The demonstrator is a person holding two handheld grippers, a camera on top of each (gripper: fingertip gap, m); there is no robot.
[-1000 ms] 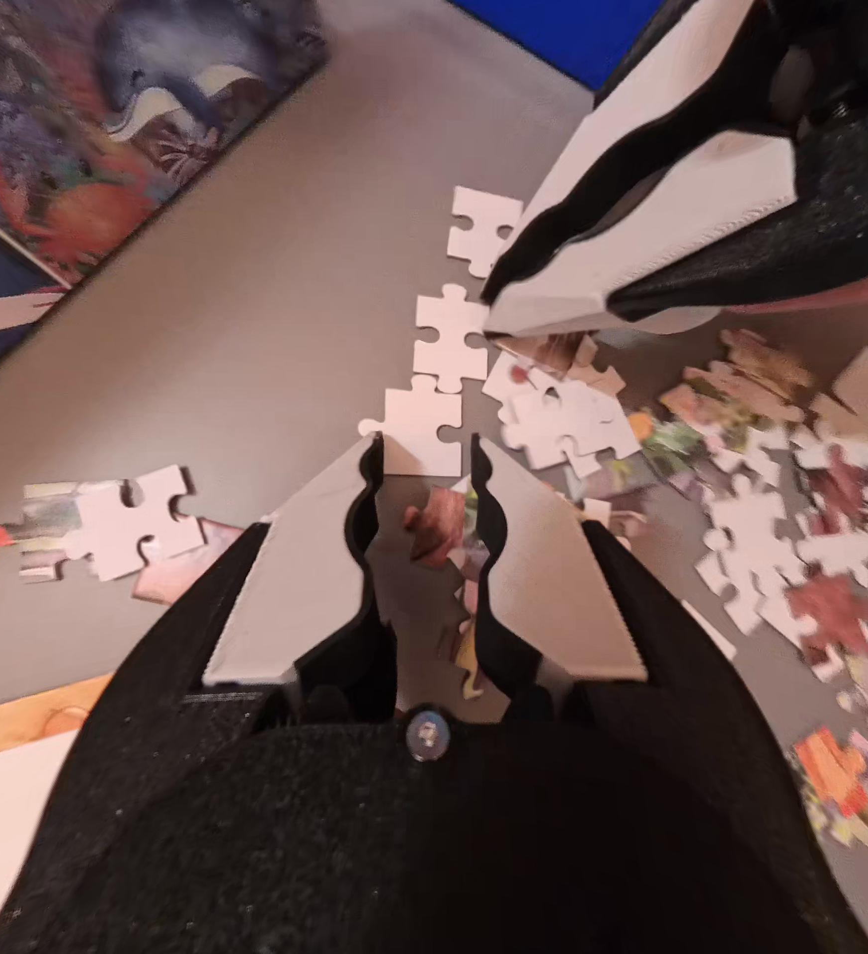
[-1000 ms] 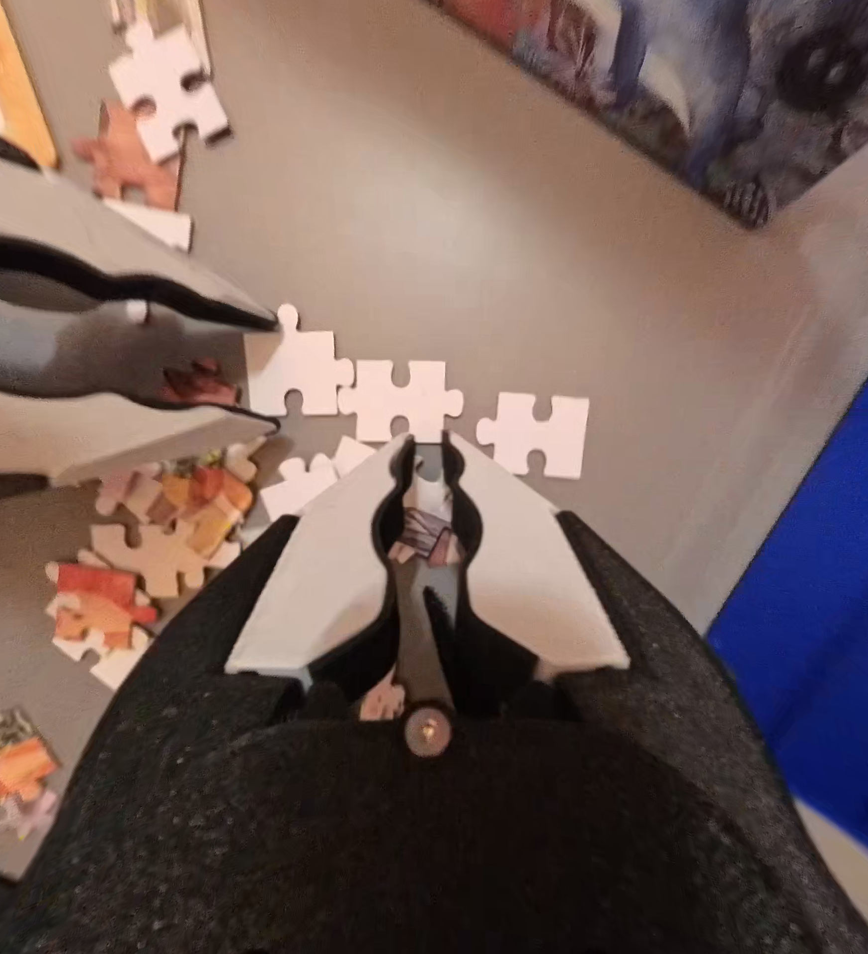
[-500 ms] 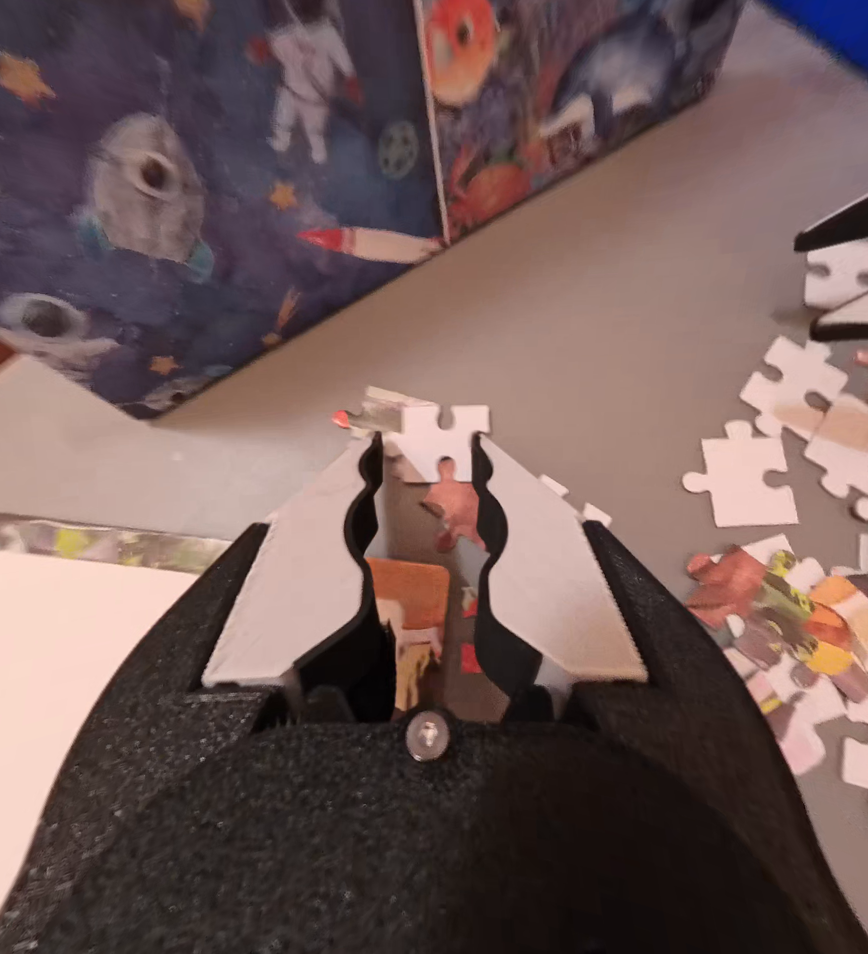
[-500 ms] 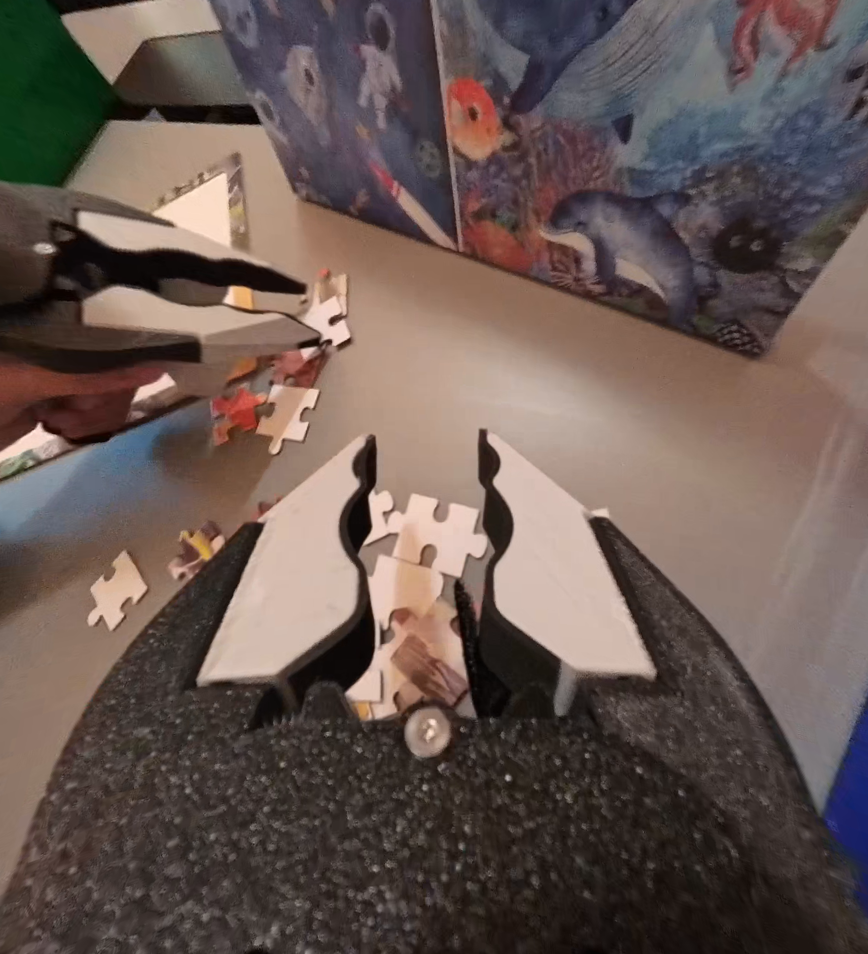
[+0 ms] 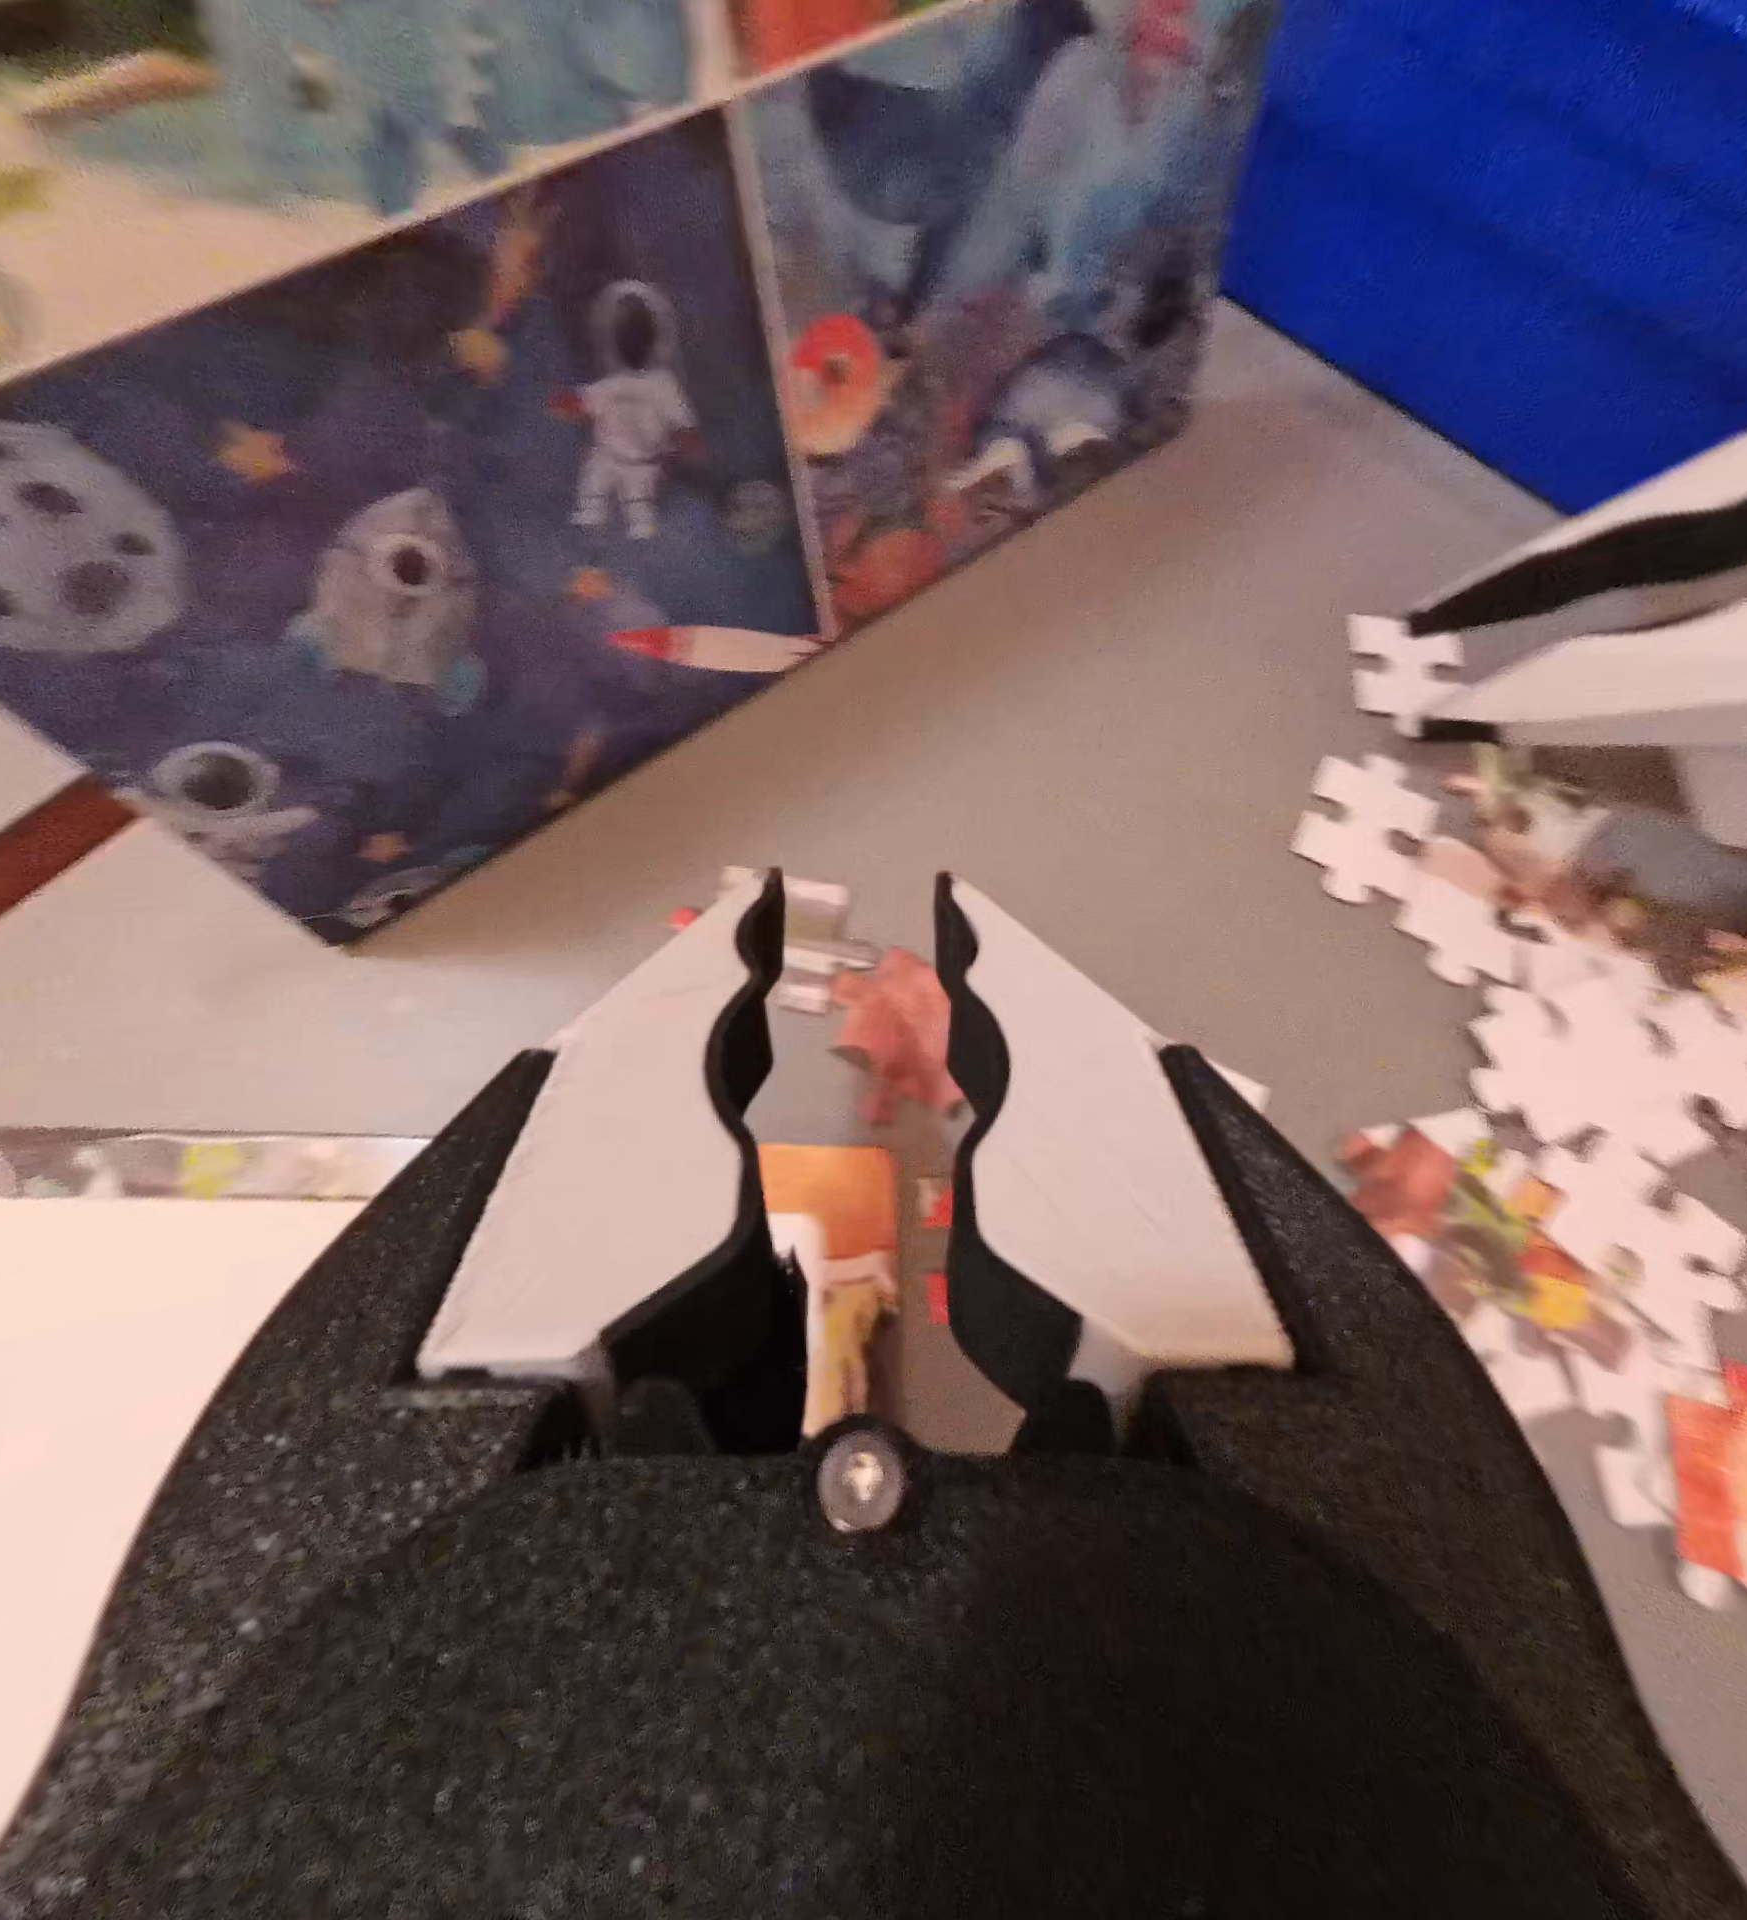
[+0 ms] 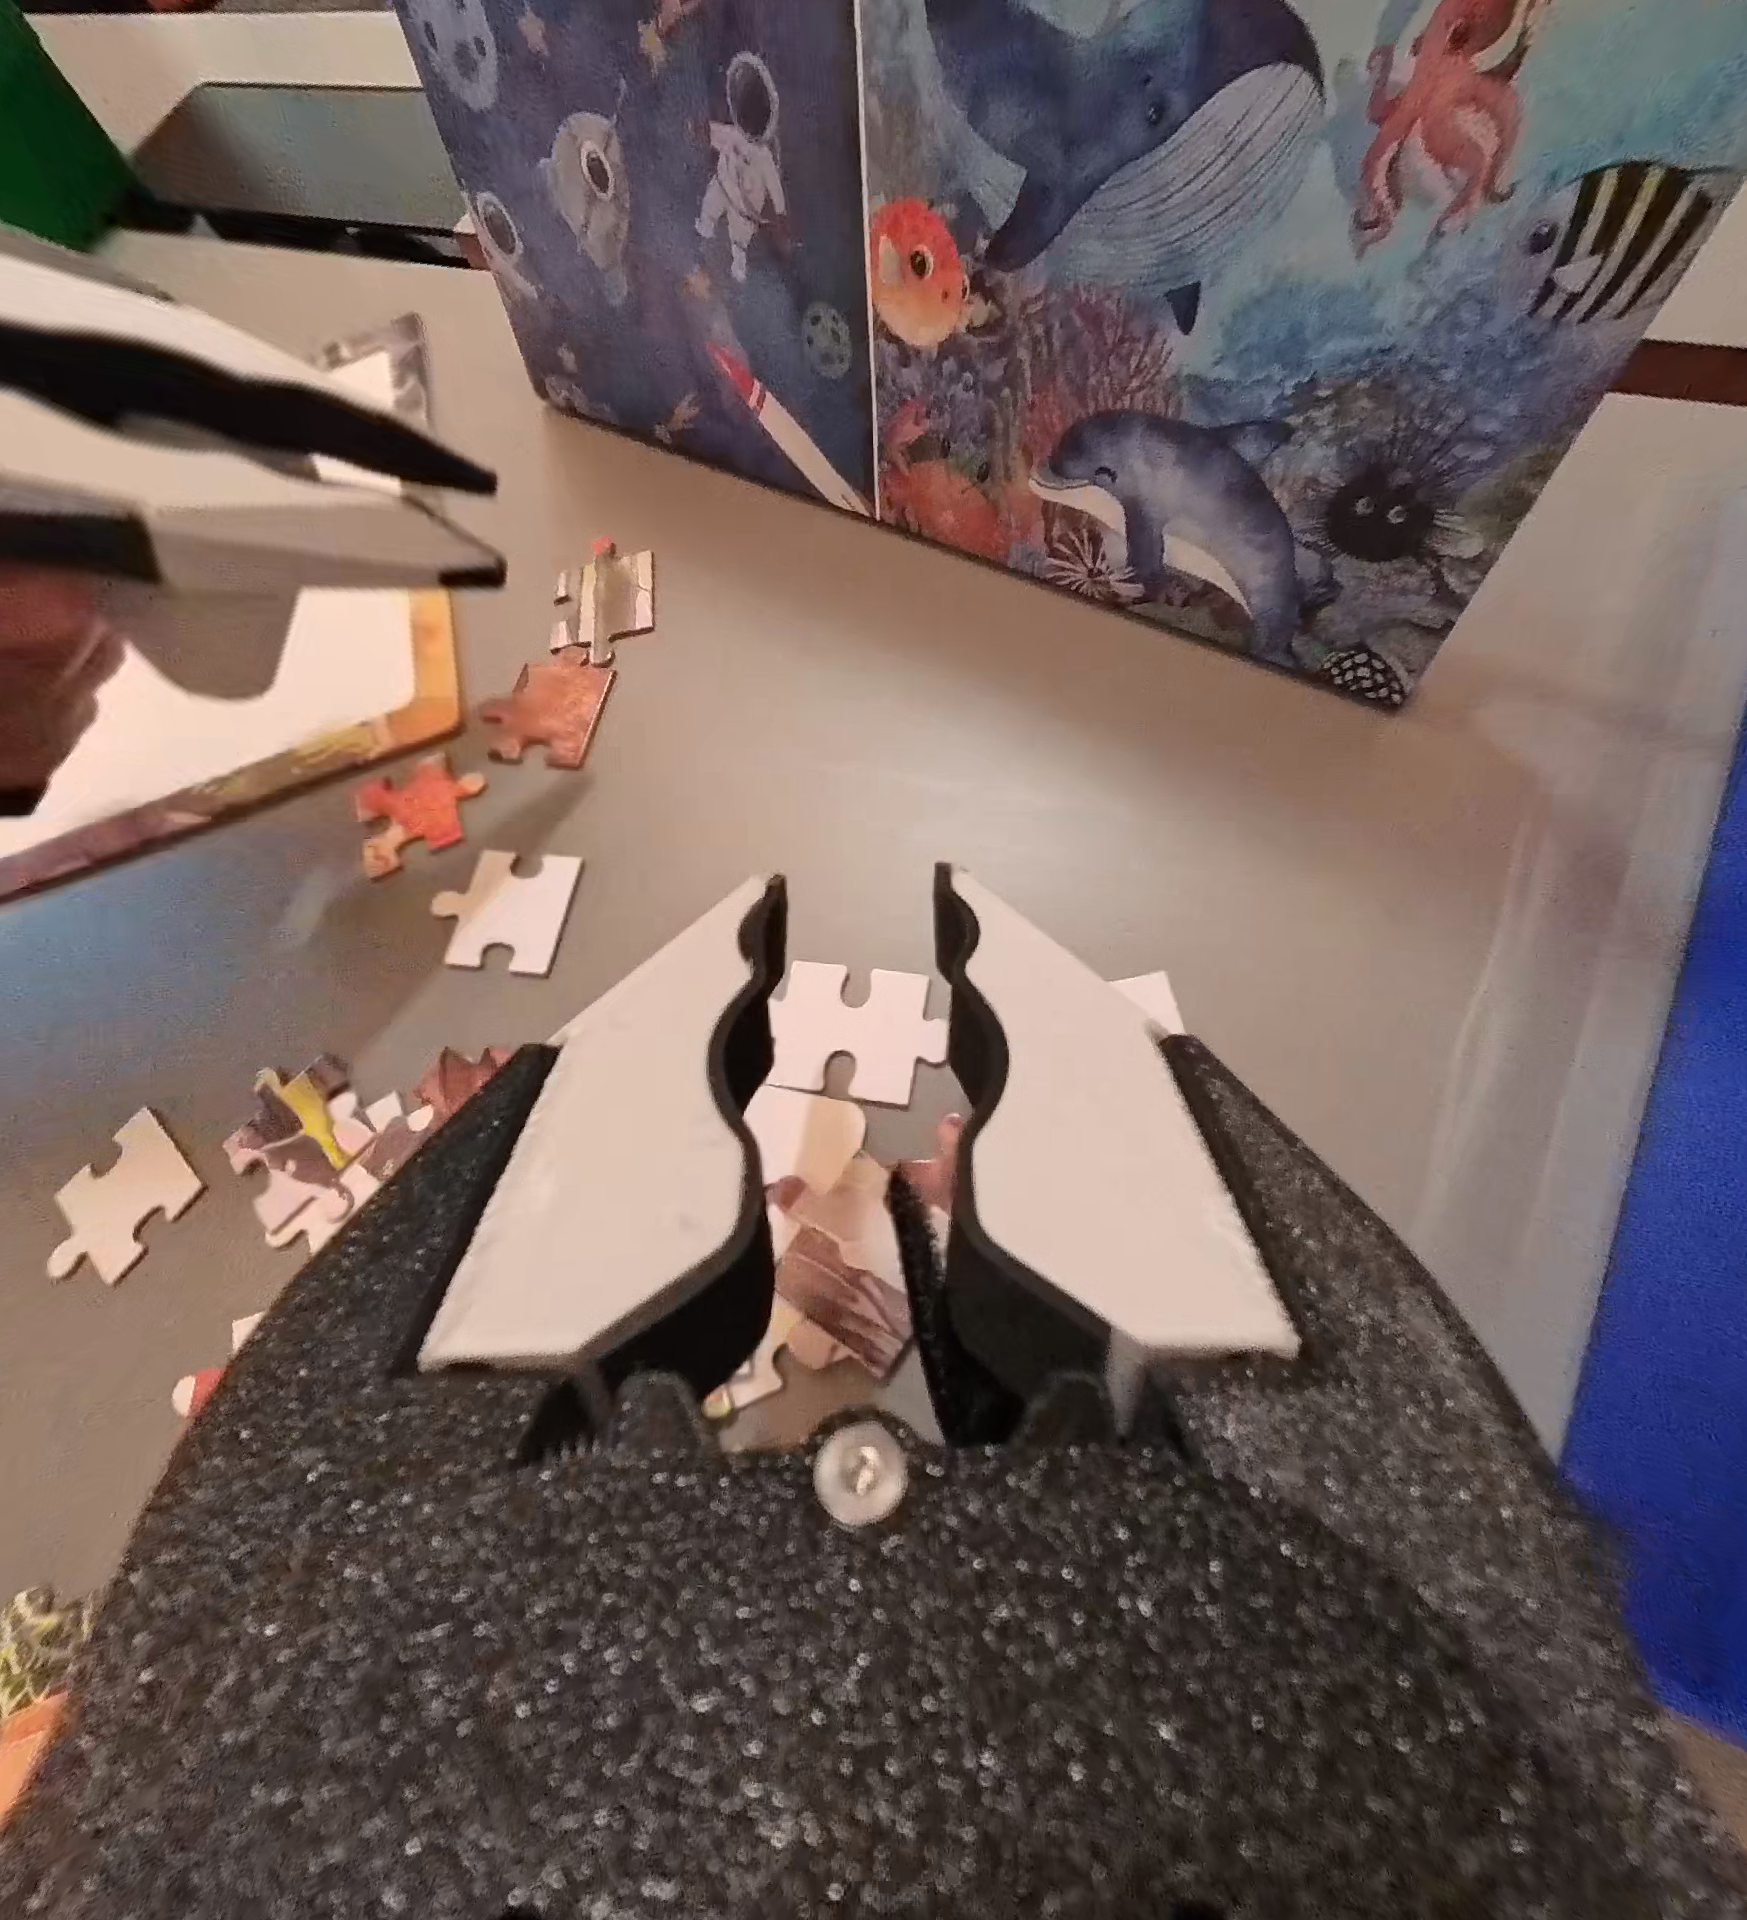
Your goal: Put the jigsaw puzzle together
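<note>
Loose jigsaw pieces lie on the grey table, some picture side up, some white side up. My left gripper (image 5: 856, 904) is open and empty above a grey piece (image 5: 815, 940) and a red-brown piece (image 5: 900, 1023), by the corner of the white puzzle tray (image 5: 69, 1403). It also shows at the upper left of the right wrist view (image 6: 329, 499). My right gripper (image 6: 856, 914) is open and empty over a white face-down piece (image 6: 858, 1029). In the left wrist view the right gripper (image 5: 1627, 644) is at the far right, with that white piece (image 5: 1404, 670) at its tip.
A picture box (image 6: 1056, 312) with space and sea scenes stands at the back. A blue block (image 6: 1731, 1039) is on the right. A pile of pieces (image 5: 1627, 1091) lies under the right gripper. Single pieces (image 6: 516, 909) are scattered beside the tray (image 6: 349, 665). My right gripper is the nearer one to the white face-down piece (image 6: 858, 1029): about 5 cm, against 15 cm. Look for it in the left wrist view (image 5: 1365, 805) too.
The right gripper went from nearly shut to open. The left gripper swung left from the row of white pieces to the tray corner. A white piece that lay on the grey piece no longer shows.
</note>
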